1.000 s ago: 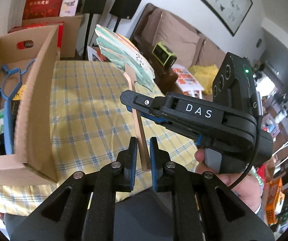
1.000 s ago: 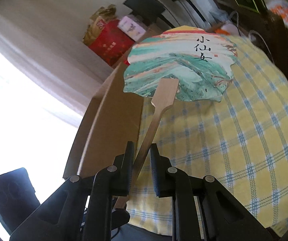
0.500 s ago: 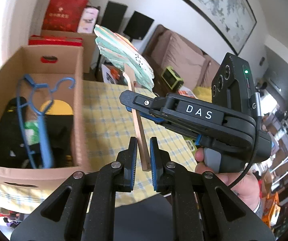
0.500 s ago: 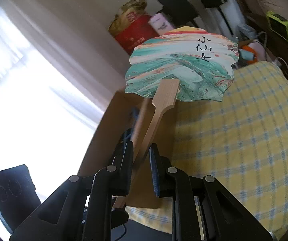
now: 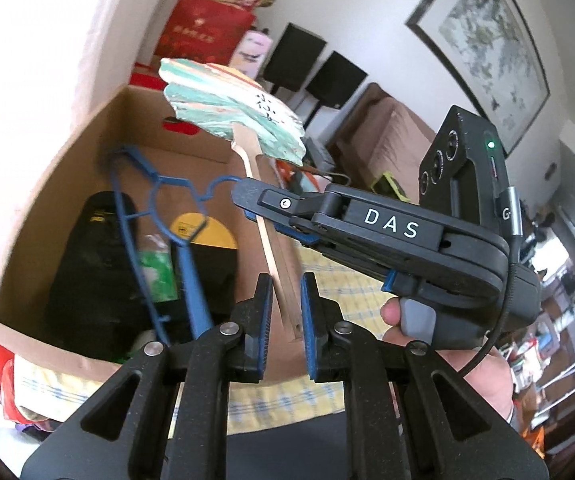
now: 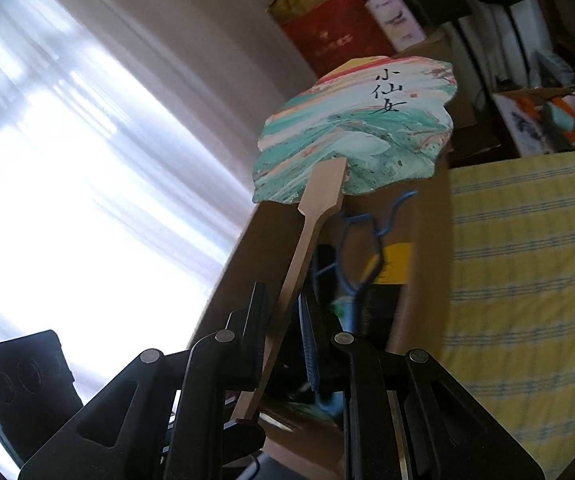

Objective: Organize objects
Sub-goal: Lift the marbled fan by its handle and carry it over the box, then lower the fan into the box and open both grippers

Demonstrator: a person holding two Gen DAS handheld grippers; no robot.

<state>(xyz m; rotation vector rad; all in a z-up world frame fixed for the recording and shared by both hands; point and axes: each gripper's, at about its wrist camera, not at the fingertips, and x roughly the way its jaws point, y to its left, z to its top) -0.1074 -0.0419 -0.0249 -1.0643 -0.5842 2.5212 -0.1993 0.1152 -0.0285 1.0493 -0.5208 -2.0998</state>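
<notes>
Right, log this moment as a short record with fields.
held item: fan, upright in the air near the cardboard box
right hand-held gripper: shut on the fan's wooden handle
left hand-held gripper: fingers flank the handle's lower end; contact unclear
box contents: blue hanger, dark items
surface: yellow checked cloth

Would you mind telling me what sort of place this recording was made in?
Most likely a home living room: a sofa with cushions stands along the wall, a framed painting hangs above it, and a curtained window lights the room.
</notes>
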